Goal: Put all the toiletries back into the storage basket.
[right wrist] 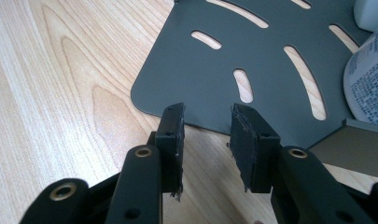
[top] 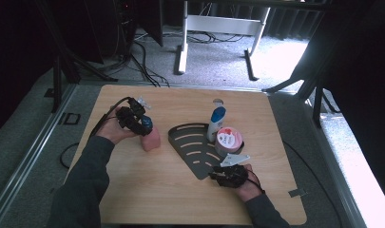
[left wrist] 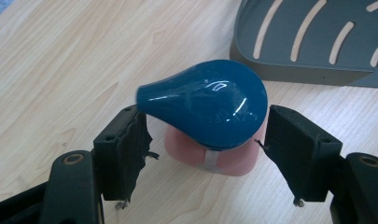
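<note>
Wood fills the high view: on the pale wooden table (top: 147, 190) we see the left gripper (top: 141, 124) at the pink bottle with a glossy blue teardrop cap (top: 151, 138), left of the dark grey slotted fan-shaped tray (top: 192, 148). A white-and-blue upright bottle (top: 216, 122) and a round pink-lidded tub (top: 229, 140) stand at the tray's far right part. The right gripper (top: 217, 175) rests at the tray's near corner.

In the left gripper view we find the jaws spread, one on each side of the blue cap (left wrist: 205, 105), the left pad (left wrist: 130, 149) close against it, the right just apart.

In the right gripper view the jaws stand parted with nothing between them, just short of the tray's (right wrist: 214, 70) rounded edge.
</note>
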{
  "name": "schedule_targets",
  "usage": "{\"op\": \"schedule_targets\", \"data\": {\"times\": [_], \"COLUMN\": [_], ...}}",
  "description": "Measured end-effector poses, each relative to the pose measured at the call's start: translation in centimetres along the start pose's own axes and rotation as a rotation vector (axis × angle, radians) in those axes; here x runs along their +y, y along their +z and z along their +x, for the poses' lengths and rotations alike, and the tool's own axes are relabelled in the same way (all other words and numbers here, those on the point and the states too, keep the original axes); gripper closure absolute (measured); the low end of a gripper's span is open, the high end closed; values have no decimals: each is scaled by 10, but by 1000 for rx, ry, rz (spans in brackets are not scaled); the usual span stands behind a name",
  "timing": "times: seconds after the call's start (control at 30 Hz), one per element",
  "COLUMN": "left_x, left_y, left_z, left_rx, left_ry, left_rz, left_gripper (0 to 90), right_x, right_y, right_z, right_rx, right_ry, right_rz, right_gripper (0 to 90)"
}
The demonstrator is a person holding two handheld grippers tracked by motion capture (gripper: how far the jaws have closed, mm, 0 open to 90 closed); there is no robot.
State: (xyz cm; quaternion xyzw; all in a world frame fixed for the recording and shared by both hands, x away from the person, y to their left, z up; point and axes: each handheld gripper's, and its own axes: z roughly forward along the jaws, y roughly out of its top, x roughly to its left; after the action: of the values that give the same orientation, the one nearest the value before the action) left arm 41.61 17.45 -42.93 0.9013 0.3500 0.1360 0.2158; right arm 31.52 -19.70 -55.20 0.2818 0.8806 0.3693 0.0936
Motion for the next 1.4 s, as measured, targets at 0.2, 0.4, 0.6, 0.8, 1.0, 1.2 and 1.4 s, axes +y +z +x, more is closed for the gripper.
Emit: {"op": "schedule_targets", "data": {"times": [0.2,0.4,0.6,0.8,1.0,1.2,1.4], "left_x": [1,1,2,6,6,7,8], "left_y": [7,12,15,20,17,17,14], "left_z": [-1,-1,0,-1,3,3,3], "left_rx": [-18,-13,-29,-36,-51,-49,-70], "left_ry": [13,19,11,4,-27,-52,-75], "left_rz": [-14,-16,-23,-43,-71,-70,-84], "left_gripper": [329,368,379,365,445,455,500], "right_x": [0,0,0,0,0,0,0], "right_y": [0,0,0,0,0,0,0], "right_z": [0,0,0,0,0,0,0], "right_rx": [1,2,1,1,1,0,1], "right_ry": [1,0,-2,-4,-4,-5,-4], "right_rz": [0,0,0,1,1,1,1], "right_gripper": [646,645,644,643,644,643,643]}}
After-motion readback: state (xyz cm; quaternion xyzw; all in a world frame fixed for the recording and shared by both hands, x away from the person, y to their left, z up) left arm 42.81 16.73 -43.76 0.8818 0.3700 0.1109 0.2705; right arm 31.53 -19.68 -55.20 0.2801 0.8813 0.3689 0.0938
